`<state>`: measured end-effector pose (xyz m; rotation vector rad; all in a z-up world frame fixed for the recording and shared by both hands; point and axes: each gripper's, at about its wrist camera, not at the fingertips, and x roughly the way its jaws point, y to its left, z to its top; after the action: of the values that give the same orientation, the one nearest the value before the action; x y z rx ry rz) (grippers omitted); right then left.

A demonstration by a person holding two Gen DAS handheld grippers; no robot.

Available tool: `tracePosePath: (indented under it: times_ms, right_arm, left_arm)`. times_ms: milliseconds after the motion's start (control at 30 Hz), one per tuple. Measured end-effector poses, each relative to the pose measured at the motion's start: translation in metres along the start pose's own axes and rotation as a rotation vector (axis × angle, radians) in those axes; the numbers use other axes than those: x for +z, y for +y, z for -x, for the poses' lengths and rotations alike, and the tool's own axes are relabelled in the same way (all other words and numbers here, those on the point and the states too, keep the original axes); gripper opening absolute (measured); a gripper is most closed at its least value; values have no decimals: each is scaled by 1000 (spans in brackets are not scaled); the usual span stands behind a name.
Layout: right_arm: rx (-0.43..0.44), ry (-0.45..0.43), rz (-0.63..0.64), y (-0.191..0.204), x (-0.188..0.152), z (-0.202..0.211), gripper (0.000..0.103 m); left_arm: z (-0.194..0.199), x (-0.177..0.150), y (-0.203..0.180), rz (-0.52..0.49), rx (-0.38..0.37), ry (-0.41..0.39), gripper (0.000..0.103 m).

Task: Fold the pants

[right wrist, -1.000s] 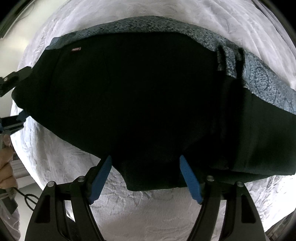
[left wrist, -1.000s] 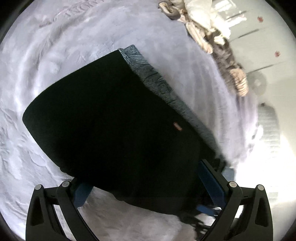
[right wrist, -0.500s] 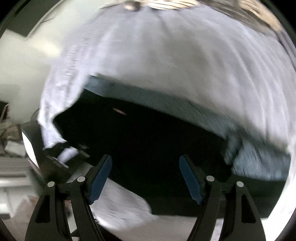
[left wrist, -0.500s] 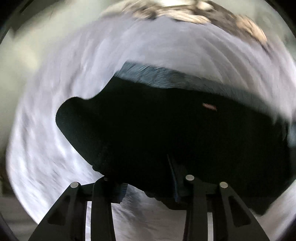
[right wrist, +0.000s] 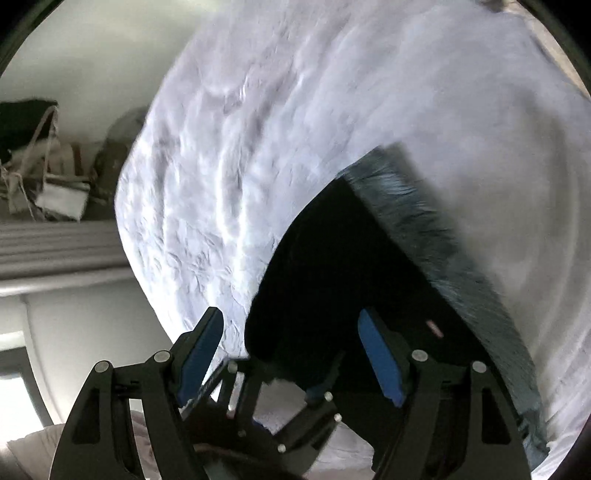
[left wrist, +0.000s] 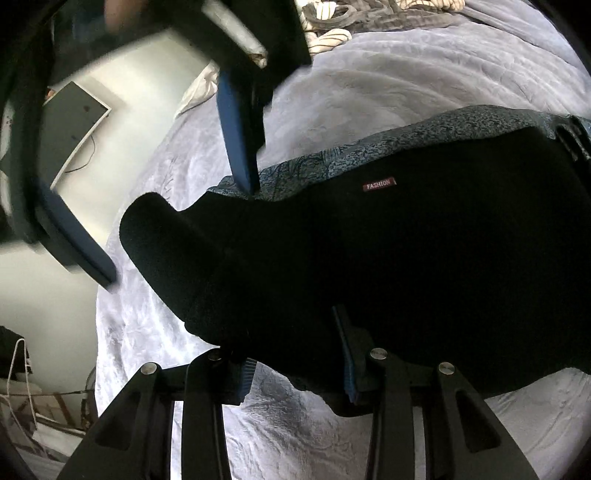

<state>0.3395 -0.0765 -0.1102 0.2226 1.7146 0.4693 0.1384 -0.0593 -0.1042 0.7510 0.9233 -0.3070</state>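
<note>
Black pants (left wrist: 406,258) with a blue patterned waistband (left wrist: 369,155) and a small "FASHION" label (left wrist: 380,183) lie folded on the pale bedspread (left wrist: 406,92). My left gripper (left wrist: 295,369) is at the bottom of the left wrist view, shut on the bunched near edge of the pants. My right gripper (left wrist: 177,232) hangs open over the pants' left end, its blue pads (left wrist: 240,129) wide apart. In the right wrist view the right gripper (right wrist: 290,354) stands open above the pants (right wrist: 332,266), touching nothing, with the left gripper (right wrist: 266,380) just below it.
A heap of striped and grey clothes (left wrist: 351,22) lies at the far side of the bed. The bed's edge curves down the left, with a dark flat panel (left wrist: 70,122) beyond it. Bags and clutter (right wrist: 48,166) sit on the floor beside the bed.
The left gripper has closed on the pants' near edge and rolled. The right gripper, still open, has swung off the middle of the pants to their end, above the left gripper.
</note>
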Motion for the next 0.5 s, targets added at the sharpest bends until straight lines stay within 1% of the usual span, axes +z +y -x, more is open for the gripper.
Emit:
tracePosePath:
  times_ms: [33, 67, 100, 133, 167, 233, 300, 433, 500]
  right_arm:
    - [-5, 18, -2, 0, 2, -6, 78]
    - [-3, 47, -16, -3, 5, -15, 73]
    - [4, 64, -28, -6, 4, -18, 46]
    - [15, 79, -39, -7, 4, -21, 28]
    - [26, 84, -50, -11, 4, -23, 21]
    - [26, 53, -41, -13, -2, -16, 19]
    - [60, 6, -40, -18, -14, 2, 18]
    - [165, -92, -90, -39, -43, 41, 18]
    - [235, -164, -124, -54, -67, 65, 18]
  left_arm:
    - [0, 0, 0, -1, 2, -2, 39]
    - [2, -4, 0, -2, 3, -3, 39]
    - [2, -4, 0, -1, 3, -2, 39]
    - [2, -3, 0, 0, 1, 5, 39]
    - [3, -3, -1, 1, 1, 6, 39]
    - [13, -1, -3, -2, 12, -24, 39]
    - [26, 2, -5, -8, 12, -57, 39]
    - [66, 16, -6, 6, -28, -137, 39]
    - [85, 25, -7, 18, -51, -166, 39]
